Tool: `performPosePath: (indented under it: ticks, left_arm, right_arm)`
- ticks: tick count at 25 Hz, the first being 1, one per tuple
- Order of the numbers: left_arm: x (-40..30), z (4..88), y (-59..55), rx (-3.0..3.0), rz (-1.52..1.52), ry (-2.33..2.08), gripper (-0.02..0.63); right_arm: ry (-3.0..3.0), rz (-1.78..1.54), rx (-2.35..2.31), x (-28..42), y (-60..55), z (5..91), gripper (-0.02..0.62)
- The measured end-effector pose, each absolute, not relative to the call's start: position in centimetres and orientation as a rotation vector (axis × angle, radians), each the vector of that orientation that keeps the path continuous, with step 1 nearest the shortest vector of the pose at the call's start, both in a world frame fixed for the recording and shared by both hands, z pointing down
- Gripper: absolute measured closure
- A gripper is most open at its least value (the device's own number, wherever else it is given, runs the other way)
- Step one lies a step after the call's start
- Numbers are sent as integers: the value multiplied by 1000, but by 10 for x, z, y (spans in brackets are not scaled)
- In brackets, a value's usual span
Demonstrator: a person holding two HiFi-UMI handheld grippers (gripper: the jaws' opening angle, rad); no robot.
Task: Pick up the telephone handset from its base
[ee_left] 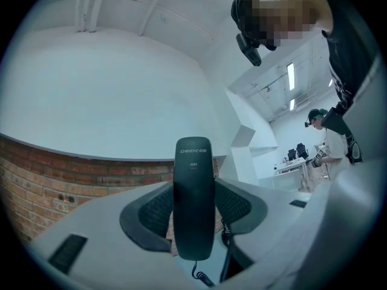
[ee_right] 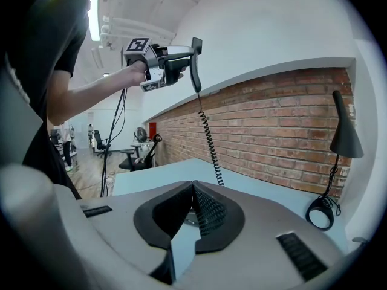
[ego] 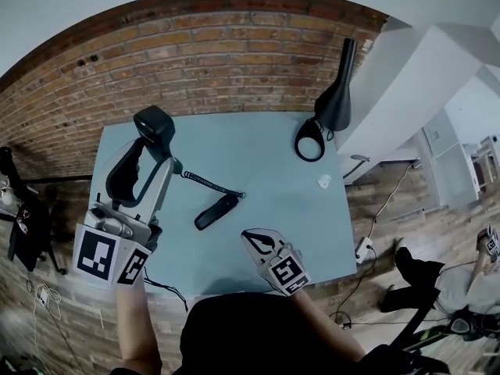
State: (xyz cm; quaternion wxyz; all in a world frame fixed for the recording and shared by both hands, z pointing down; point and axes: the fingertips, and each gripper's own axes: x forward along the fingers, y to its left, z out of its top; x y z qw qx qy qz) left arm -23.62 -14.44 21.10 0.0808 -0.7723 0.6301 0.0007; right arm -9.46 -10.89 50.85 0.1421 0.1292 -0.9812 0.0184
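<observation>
Handset (ee_left: 193,162) clear of its base yet? — so my bench-mate asks.

Me: Clear, I judge. My left tongs (ee_left: 193,193) are clamped on it about its middle, a pad on each flank. It stands upright between the jaws, well above the table (ego: 266,151). The base (ego: 217,211) lies flat down there, between my two tongs and apart from the handset.

Mate: So what is there to mind?

Me: The coiled cord (ego: 211,184). It runs from the handset's lower end, under my left jaws, down to the base (the only thing joining the two). If I go higher or swing away, I expect the coil to draw taut and drag the base. So I'd rise gently and stay over it.

Mate: And your other hand?

Me: My right tongs (ee_right: 192,189) are closed, tips together, with nothing in them. They hover just short of the base and could press it down should the cord tug. The lamp (ego: 332,100), far beyond both tongs, is no worry.
</observation>
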Motion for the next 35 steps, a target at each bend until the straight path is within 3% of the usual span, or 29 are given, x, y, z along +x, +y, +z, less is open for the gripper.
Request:
performPosePath:
  ticks: [21,35]
  left_arm:
    - [-222,177,-104,-2240,42,1857,370]
    - [-259,269,-82,-2279,-12,2051,370]
  right_arm:
    - [-2852,14,347,-93,-101,503,569]
    - [-2823,-3,259,-113,-87,510,569]
